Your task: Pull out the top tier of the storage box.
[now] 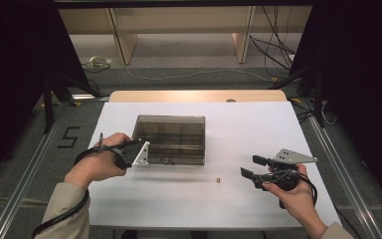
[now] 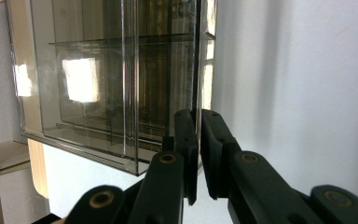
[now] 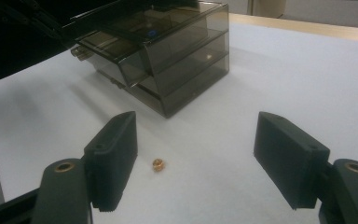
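My left claw (image 2: 198,154) is clenched on the near left edge of the smoky plastic box (image 1: 171,138), apparently on its lid, steadying it on the white tabletop (image 1: 248,124). My right claw (image 3: 196,163) hangs released, jaws wide, aimed at the small brass nut (image 3: 158,164) lying loose just before the box.

Glossy smoky transparent plastic box (image 1: 170,138), small shiny brass-coloured metal nut (image 1: 219,179), matt white table cover (image 1: 229,199).
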The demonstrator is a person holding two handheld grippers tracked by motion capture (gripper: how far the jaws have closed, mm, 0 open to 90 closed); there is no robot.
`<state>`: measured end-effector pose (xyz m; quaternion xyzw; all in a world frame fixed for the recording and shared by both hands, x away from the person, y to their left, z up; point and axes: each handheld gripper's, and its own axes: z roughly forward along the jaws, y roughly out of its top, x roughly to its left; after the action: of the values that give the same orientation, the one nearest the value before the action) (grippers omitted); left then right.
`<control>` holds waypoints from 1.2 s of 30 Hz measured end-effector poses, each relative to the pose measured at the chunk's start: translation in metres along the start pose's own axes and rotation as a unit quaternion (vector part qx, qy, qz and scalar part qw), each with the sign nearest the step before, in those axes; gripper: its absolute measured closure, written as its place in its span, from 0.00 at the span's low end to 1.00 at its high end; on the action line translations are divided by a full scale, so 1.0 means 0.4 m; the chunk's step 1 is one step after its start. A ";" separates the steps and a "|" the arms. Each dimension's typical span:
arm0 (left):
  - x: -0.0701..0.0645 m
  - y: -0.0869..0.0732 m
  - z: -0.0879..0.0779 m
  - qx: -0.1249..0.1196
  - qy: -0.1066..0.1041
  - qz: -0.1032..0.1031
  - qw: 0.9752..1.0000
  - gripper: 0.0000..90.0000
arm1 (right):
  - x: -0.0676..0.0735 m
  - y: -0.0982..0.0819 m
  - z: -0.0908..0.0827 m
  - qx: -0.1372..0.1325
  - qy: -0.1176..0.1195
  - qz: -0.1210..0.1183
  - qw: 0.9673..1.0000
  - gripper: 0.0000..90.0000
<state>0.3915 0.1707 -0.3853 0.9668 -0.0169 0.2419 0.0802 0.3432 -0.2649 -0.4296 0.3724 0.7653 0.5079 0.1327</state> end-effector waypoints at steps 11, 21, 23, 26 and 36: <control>-0.005 0.000 -0.002 -0.001 -0.001 0.002 1.000 0.94 | 0.000 0.000 0.000 0.000 0.001 0.001 1.000 0.35; -0.008 -0.001 -0.003 -0.001 0.000 0.001 1.000 0.94 | 0.000 0.000 0.000 -0.001 0.001 0.001 1.000 0.35; -0.009 -0.001 -0.004 -0.002 0.001 -0.001 1.000 0.94 | 0.000 0.000 0.000 -0.001 0.000 0.000 1.000 0.35; -0.009 -0.001 -0.005 -0.001 -0.002 0.003 1.000 0.94 | 0.001 0.000 0.000 0.000 0.001 0.000 1.000 0.35; -0.012 -0.001 -0.006 0.001 0.001 0.006 1.000 0.94 | 0.000 0.001 -0.001 -0.002 0.000 -0.001 1.000 0.35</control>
<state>0.3861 0.1713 -0.3857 0.9667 -0.0227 0.2429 0.0776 0.3431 -0.2651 -0.4292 0.3715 0.7646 0.5095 0.1338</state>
